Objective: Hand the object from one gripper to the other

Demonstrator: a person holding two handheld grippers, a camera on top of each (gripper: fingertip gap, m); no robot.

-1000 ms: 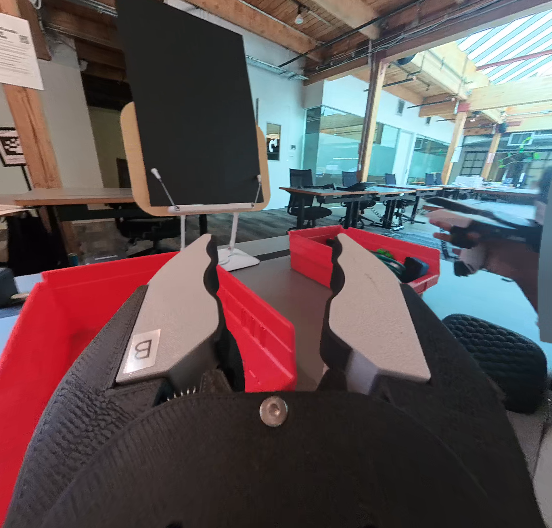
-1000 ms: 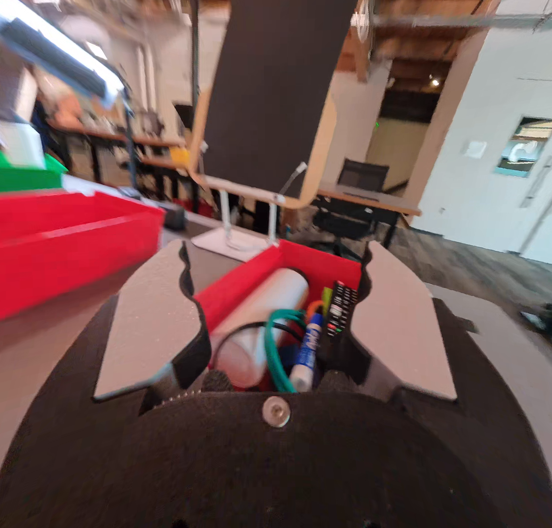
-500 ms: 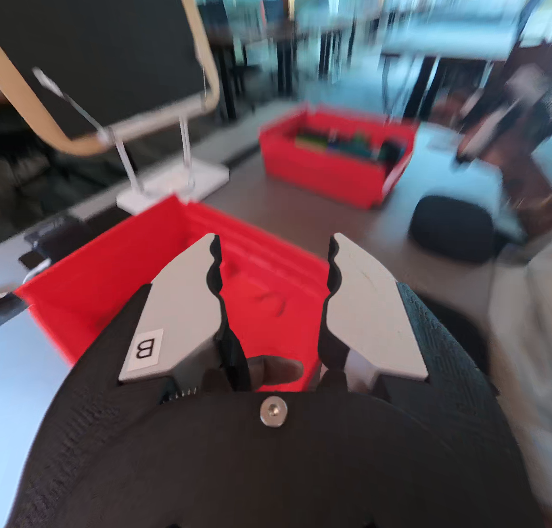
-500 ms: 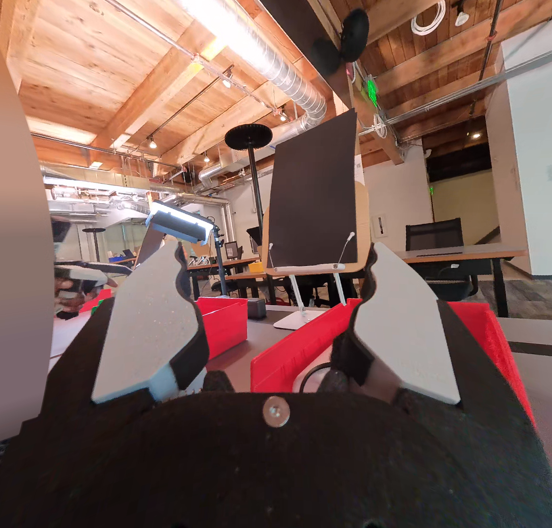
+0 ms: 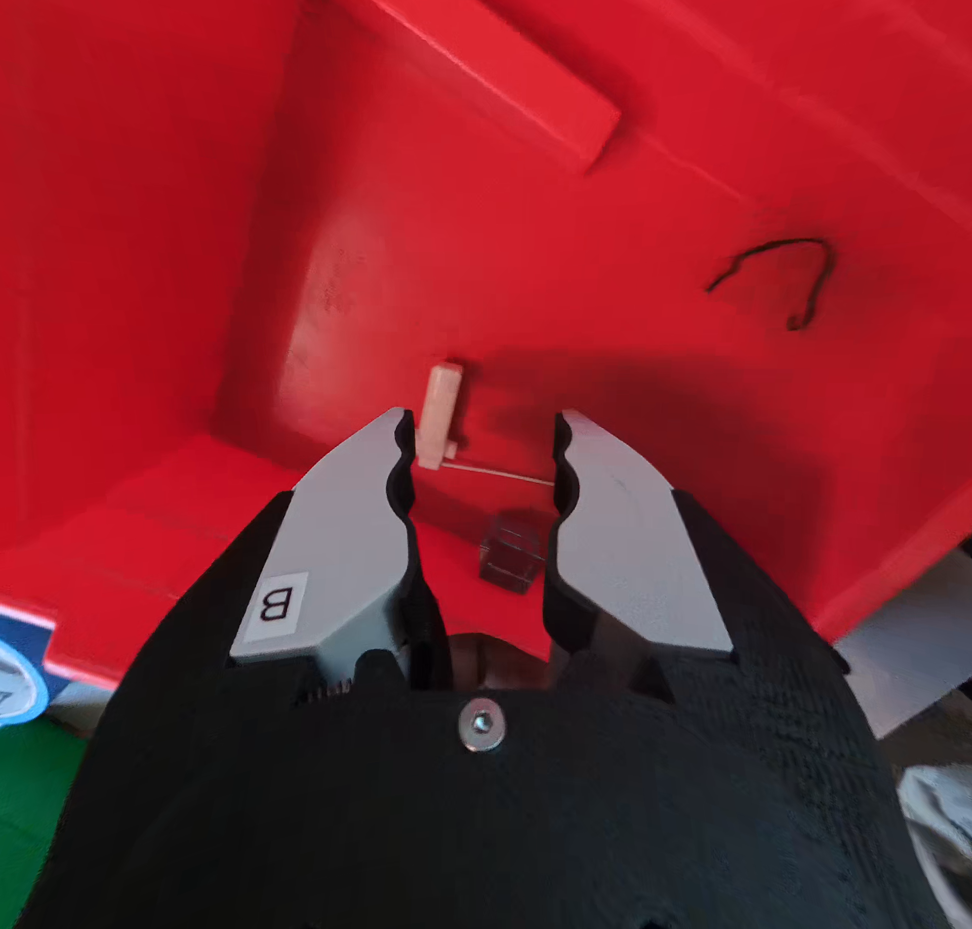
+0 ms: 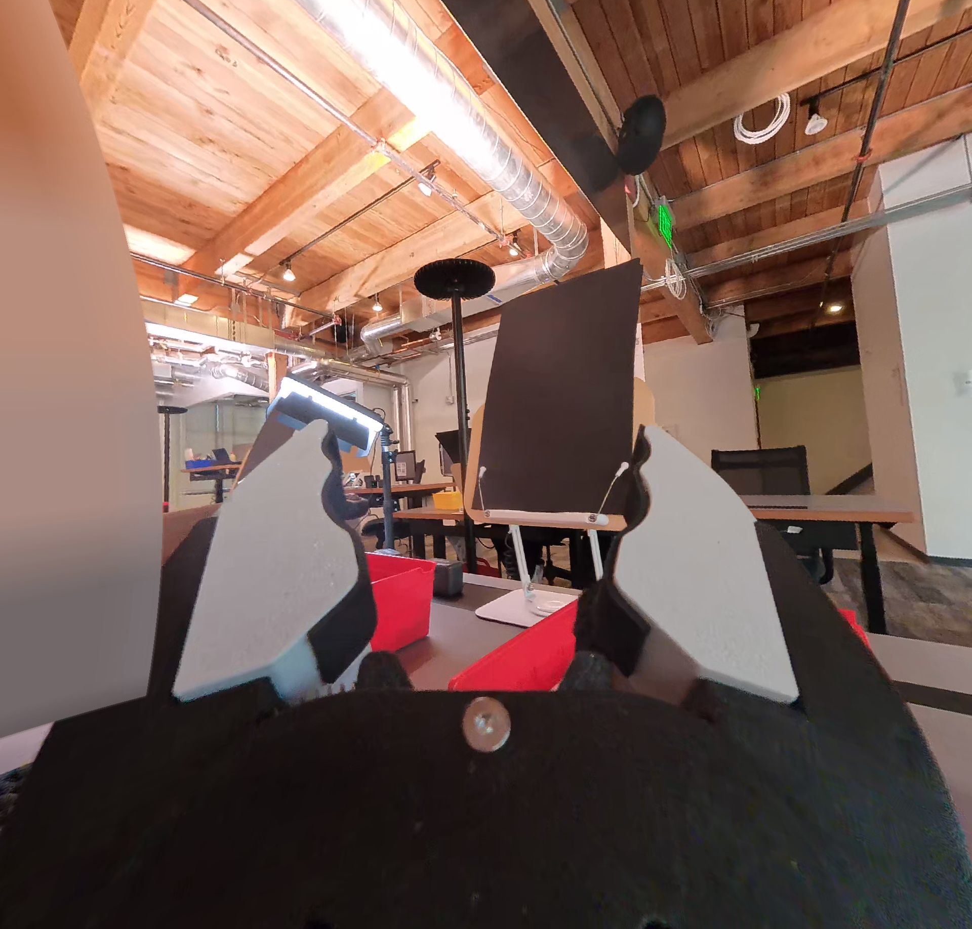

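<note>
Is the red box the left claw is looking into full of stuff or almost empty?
Almost empty. The red bin holds only a small wooden peg, a clear cube and a dark wire.

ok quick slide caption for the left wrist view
Open left gripper poised inside a red plastic bin, above a small wooden-handled pin tool and a clear cube.
</note>
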